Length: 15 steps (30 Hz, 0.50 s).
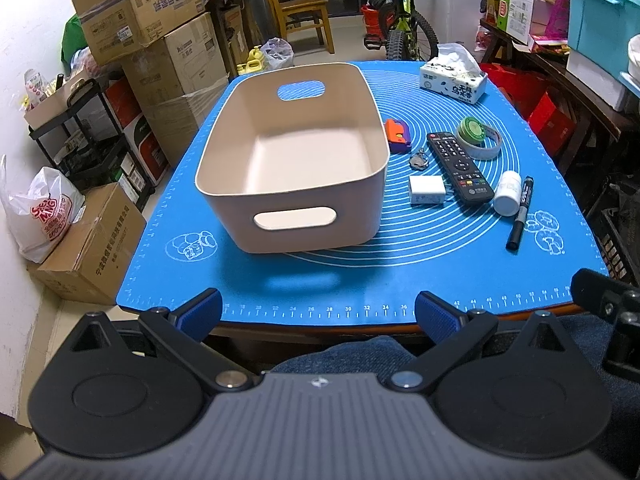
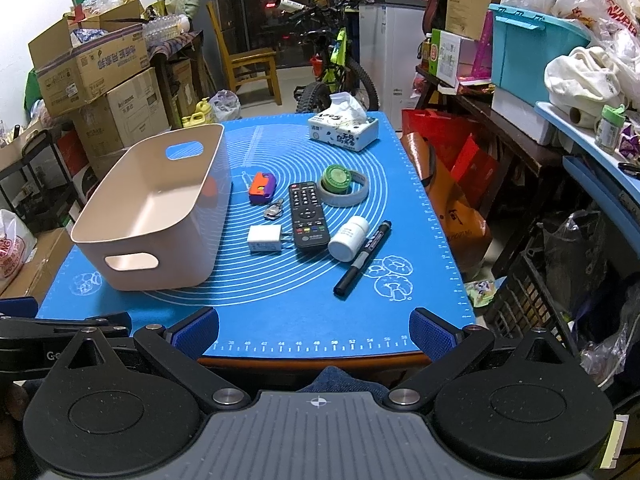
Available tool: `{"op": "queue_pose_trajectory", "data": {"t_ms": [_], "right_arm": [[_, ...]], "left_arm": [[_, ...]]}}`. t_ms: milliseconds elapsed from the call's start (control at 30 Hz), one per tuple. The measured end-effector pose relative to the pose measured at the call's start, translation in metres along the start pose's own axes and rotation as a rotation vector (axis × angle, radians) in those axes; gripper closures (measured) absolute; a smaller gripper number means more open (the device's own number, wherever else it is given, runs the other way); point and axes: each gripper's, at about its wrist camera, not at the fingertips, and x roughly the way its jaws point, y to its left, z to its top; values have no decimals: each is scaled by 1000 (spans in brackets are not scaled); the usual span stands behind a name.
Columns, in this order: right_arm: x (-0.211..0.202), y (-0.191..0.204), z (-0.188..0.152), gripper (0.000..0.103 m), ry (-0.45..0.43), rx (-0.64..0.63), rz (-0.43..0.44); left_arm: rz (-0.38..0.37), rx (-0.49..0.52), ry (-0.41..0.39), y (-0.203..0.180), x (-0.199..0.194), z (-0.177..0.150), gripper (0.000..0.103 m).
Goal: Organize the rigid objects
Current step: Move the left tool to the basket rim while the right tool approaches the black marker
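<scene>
An empty beige bin (image 1: 224, 200) (image 2: 100, 248) stands on the left of the blue mat (image 1: 304, 280) (image 2: 280, 312). To its right lie an orange-purple toy (image 1: 397, 135) (image 2: 262, 187), keys (image 1: 418, 159) (image 2: 274, 210), a white charger (image 1: 427, 190) (image 2: 264, 240), a black remote (image 1: 459, 166) (image 2: 308, 216), a green tape measure on a tape roll (image 1: 476, 136) (image 2: 340, 184), a white bottle (image 1: 507, 193) (image 2: 348, 238) and a black marker (image 1: 520, 212) (image 2: 362, 258). My left gripper (image 1: 318, 314) and right gripper (image 2: 314, 330) are open and empty at the mat's near edge.
A tissue box (image 1: 454, 78) (image 2: 343, 128) stands at the mat's far right corner. Cardboard boxes (image 1: 140, 12) are stacked left of the table. Cluttered shelves (image 2: 560, 100) and a black crate (image 2: 532, 300) stand to the right. A bicycle (image 1: 396, 20) and a chair (image 2: 250, 68) are behind.
</scene>
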Motion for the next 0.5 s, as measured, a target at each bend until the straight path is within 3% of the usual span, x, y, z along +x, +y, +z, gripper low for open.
{"op": "queue_pose_trajectory", "data": {"t_ms": [167,500], "right_arm": [[7,-2,14,2,-6,29,29],[27,-9,62,2,-100,52,10]], "left_arm": [[-39,-82,19,15,0,10,2],[21,-107,-74,51,14,63,2]]}}
